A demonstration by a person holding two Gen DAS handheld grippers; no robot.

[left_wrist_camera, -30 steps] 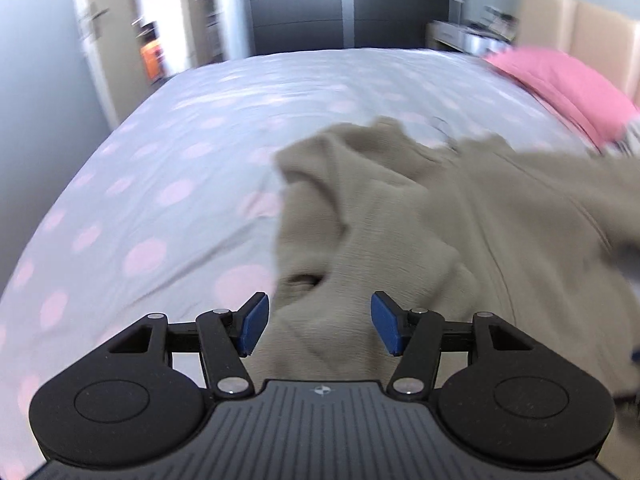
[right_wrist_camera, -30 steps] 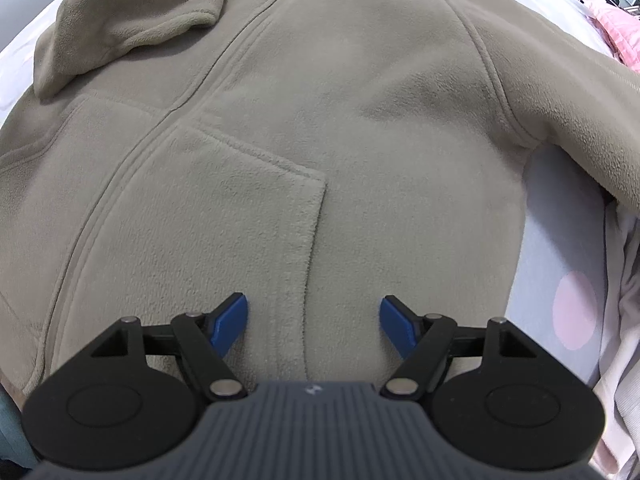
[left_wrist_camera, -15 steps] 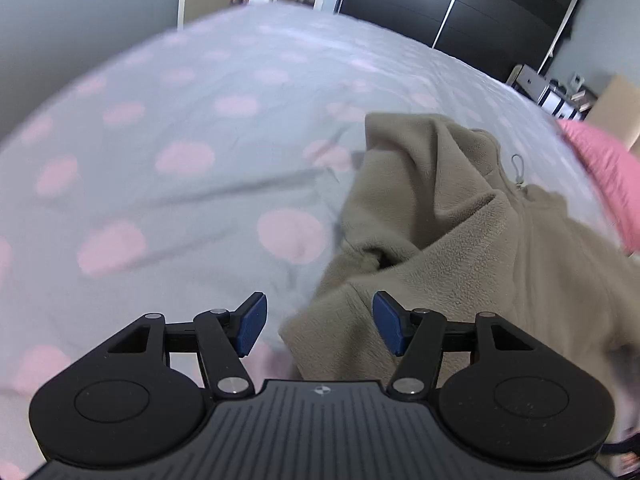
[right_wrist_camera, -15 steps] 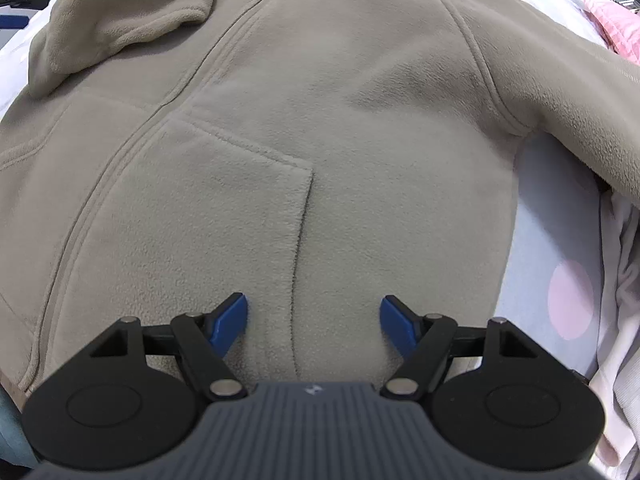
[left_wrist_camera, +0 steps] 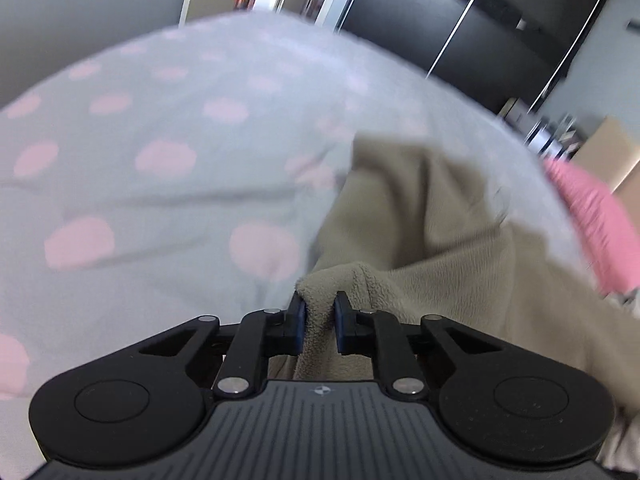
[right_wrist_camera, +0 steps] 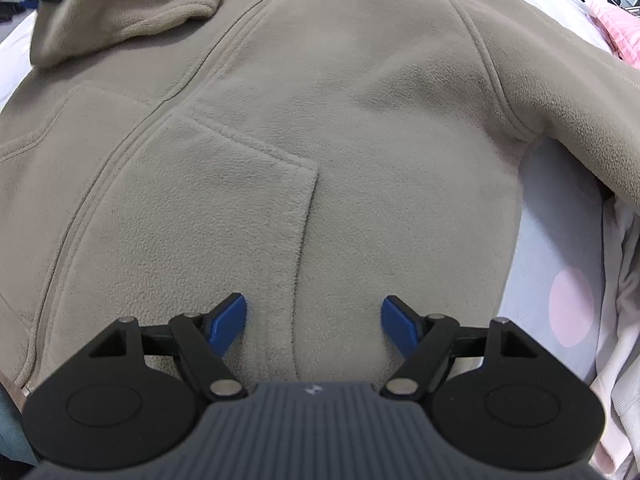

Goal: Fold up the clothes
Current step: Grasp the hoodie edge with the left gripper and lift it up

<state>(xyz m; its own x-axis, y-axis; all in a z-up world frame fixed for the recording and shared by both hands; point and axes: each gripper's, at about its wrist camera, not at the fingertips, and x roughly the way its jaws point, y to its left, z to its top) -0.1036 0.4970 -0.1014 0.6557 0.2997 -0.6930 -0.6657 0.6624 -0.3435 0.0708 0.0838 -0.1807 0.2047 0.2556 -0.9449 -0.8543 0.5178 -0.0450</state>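
Fleece jacket (right_wrist_camera: 280, 140) spread on bed (left_wrist_camera: 160, 160). Left claw (left_wrist_camera: 319, 312) closing on sleeve fold at 6 o'clock; right claw (right_wrist_camera: 314, 320) released above hem. Sleeve-fold step; next likely carry sleeve across body.

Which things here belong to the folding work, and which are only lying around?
For the job:
- beige fleece jacket
- left gripper, closing on a fold of its fabric
- right gripper, open over it

Lying about:
- pink pillow
- white cloth
- dotted bedsheet
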